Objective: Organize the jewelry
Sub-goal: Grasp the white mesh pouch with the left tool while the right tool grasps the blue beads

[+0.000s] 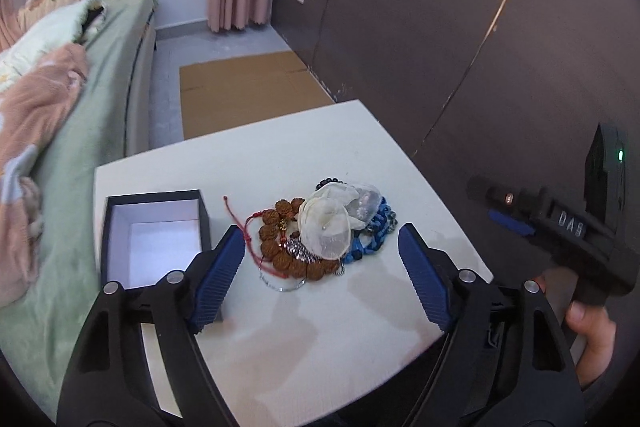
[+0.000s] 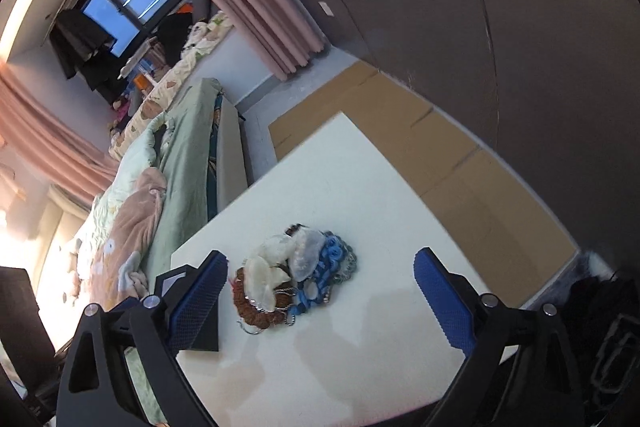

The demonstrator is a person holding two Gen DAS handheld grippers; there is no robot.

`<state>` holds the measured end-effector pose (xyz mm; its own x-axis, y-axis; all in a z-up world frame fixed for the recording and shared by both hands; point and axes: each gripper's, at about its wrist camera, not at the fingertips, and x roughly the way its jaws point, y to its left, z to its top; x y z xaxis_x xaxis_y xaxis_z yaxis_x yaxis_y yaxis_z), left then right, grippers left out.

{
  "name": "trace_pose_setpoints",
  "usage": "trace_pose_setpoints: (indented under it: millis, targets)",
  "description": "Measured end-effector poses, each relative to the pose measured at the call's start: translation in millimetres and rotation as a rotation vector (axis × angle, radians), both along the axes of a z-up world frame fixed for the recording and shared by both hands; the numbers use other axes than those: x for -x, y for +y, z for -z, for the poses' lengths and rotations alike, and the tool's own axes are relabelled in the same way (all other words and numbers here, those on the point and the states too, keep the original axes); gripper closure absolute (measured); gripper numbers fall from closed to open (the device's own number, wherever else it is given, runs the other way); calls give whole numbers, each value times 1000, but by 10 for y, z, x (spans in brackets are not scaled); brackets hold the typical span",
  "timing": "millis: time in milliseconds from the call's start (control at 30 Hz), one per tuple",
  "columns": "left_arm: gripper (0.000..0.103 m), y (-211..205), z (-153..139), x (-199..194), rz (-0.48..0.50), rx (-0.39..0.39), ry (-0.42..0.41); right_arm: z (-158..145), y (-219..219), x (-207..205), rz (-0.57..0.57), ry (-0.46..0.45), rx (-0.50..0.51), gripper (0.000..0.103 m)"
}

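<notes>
A pile of jewelry lies on the white table point(image 1: 312, 327): a brown bead bracelet point(image 1: 276, 251) with red cord, white sheer pouches point(image 1: 328, 227), a blue bead strand point(image 1: 372, 243) and a silver chain. An open black box point(image 1: 156, 235) with a white inside stands left of the pile and holds nothing. My left gripper point(image 1: 322, 247) is open, raised above the table with the pile between its fingers. My right gripper point(image 2: 320, 275) is open and empty above the pile point(image 2: 296, 279); its body shows at the right of the left wrist view point(image 1: 560, 227).
A bed with green and pink bedding point(image 1: 60, 147) runs along the table's left side. Flat cardboard point(image 1: 248, 91) lies on the floor beyond the table. A dark wardrobe wall point(image 1: 440, 7) stands at the right.
</notes>
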<state>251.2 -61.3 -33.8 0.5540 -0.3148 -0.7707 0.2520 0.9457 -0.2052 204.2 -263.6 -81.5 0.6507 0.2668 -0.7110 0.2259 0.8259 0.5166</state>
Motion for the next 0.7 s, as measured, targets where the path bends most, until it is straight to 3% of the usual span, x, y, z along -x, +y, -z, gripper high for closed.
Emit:
trace_pose_setpoints:
  millis: [167,433,633,700]
  targets:
    - [24,-60,235,-314,14,-9,46,371,-35,-120,7,82,-86,35]
    - [29,-251,599,-566,69,16,104,557,-14,-220,30,102,-138,46]
    - [38,-450,796,-596,97,-29,113,656,61,-321,10,119,-199,53]
    - [50,-470,854,-608,92,-27,138,652,97,-337,7,115,-191,53]
